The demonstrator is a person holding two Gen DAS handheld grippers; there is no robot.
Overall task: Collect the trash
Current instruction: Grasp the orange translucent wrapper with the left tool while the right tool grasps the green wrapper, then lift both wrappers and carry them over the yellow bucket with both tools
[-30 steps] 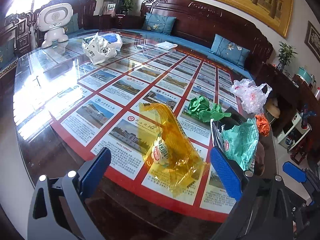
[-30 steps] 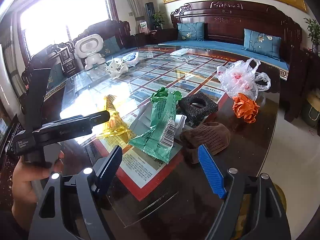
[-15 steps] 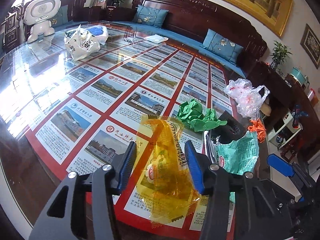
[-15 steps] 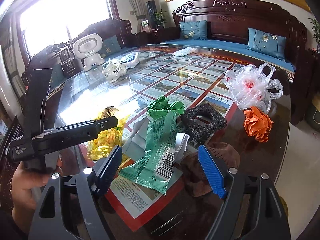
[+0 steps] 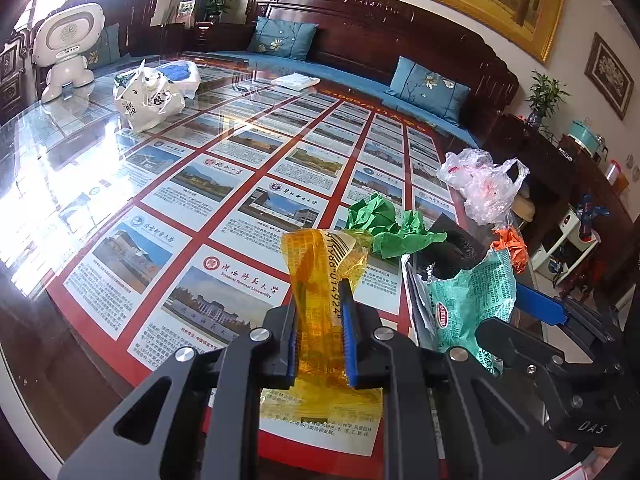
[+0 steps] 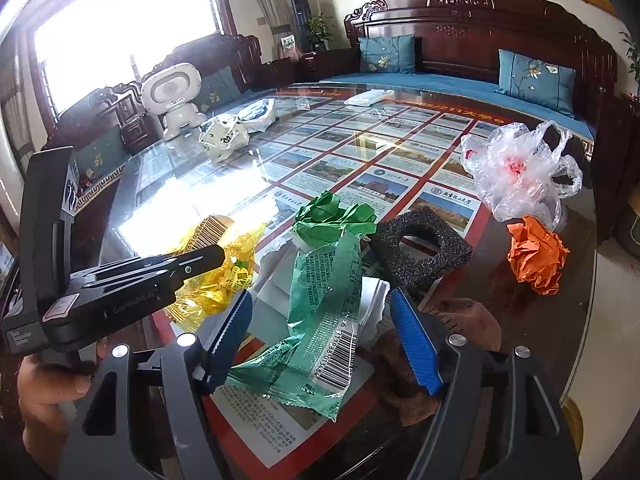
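Yellow wrapper (image 5: 320, 320): in the left wrist view it stands up between your left gripper (image 5: 320, 344) pads, which are closing onto its crinkled middle; its lower end lies on the glass table (image 5: 120, 184) right under the tool.
Left grip risk: you have thin, slick film by a narrow waist. If the pads only catch a fold, it may slide out as you lift.
Ahead and right of the left tool: green crumpled paper (image 5: 384, 224), black foam ring (image 5: 452, 248) and green wrapper (image 5: 468, 308) crowd close. A sideways pull could drag them along.
Far right of the left tool: the clear plastic bag (image 5: 480, 184) and the orange paper ball (image 5: 510, 242) sit near the table edge, so a nudge could tip them off.
Green wrapper, right wrist view (image 6: 320, 320): it lies flat between your right gripper (image 6: 320, 336) fingers, which are narrowing but not yet touching it.
Right grip risk: white paper (image 6: 372, 300) lies under it, and a brown cloth (image 6: 460, 320) lies beside your right finger. Close low and you may pinch those too, or scrape the glass.
Crossing risk: your left tool lies just left of the right one; lifting both together could knock them.
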